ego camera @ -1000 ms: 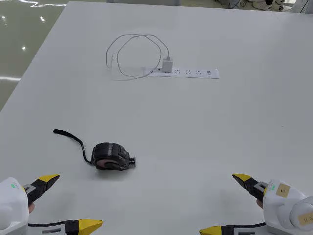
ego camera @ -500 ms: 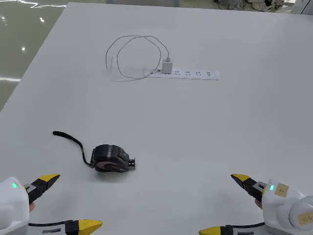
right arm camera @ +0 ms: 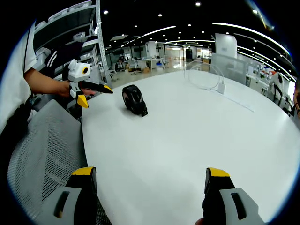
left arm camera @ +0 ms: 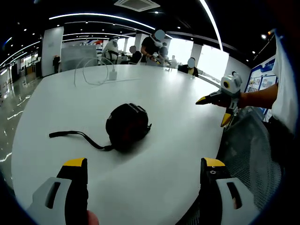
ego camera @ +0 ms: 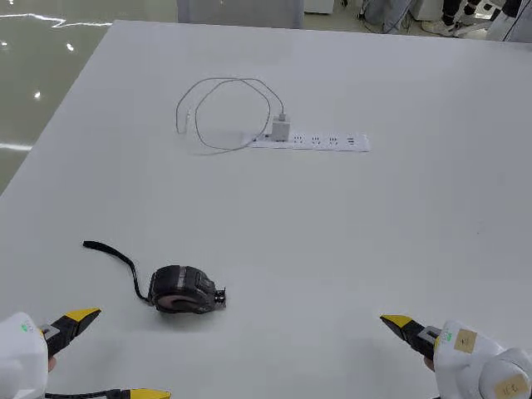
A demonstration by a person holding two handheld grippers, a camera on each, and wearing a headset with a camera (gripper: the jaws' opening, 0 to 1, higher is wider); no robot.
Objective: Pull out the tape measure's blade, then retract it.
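We are looking down on a broad white tabletop (ego camera: 374, 216). Far across it a long white power strip (ego camera: 320, 142) is lying flat, with a white charger (ego camera: 280, 131) plugged in at its left end and a thin white cable (ego camera: 223, 81) looping beside it. Nearer us, the left gripper (left arm camera: 144, 162), with yellow-tipped black jaws, is hovering at the table's near edge, its jaws spread wide and gripping nothing. The matching right gripper (right arm camera: 150, 171) is hovering well off to the right, likewise spread wide and empty. The rounded black tape measure (ego camera: 181, 290) is lying on its side on the table, just ahead of the left gripper and touching neither gripper. Its blade is sitting drawn in, the end hook pointing rightward. A thin black wrist strap (ego camera: 116, 256) is trailing from the case's left side.
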